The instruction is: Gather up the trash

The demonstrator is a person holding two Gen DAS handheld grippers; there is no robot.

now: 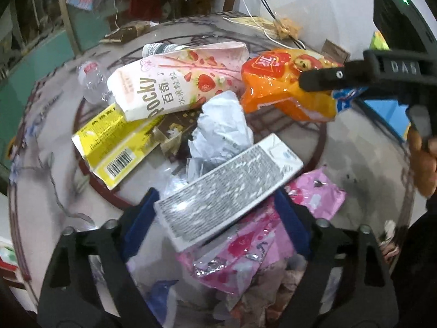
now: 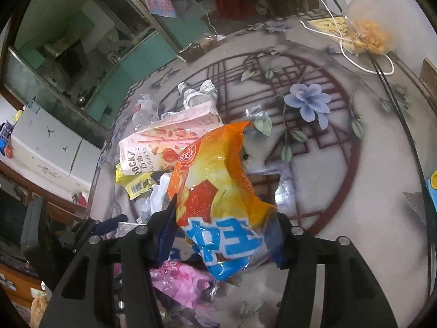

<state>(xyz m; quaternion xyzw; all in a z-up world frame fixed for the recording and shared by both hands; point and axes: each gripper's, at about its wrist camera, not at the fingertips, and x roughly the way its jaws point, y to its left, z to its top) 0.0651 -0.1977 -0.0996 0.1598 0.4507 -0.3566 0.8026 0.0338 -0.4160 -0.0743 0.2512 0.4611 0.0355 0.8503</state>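
Note:
My left gripper [image 1: 215, 194] is shut on a flat white box with grey print [image 1: 229, 188], its blue pads [image 1: 142, 218] pressed on the box's two long sides above a pink foil wrapper [image 1: 245, 248]. My right gripper [image 2: 226, 210] is shut on an orange and blue snack bag [image 2: 218, 180], which hangs just over the table. In the left wrist view one of its fingers [image 1: 322, 78] lies on the same bag [image 1: 278, 90]. A pink Pocky box [image 1: 174, 82], a yellow carton [image 1: 114, 145], crumpled white paper [image 1: 221, 128] and a crushed clear bottle [image 1: 91, 82] lie piled beyond.
The trash sits on a round glass table with a flower print [image 2: 355, 191]. At the far side lie a clear bag of yellow crumbs [image 2: 368, 38], a white cable [image 2: 355, 60] and a brown packet [image 2: 196, 46]. A blue object [image 2: 433, 188] is at the right rim. A hand [image 1: 423, 164] holds the right gripper.

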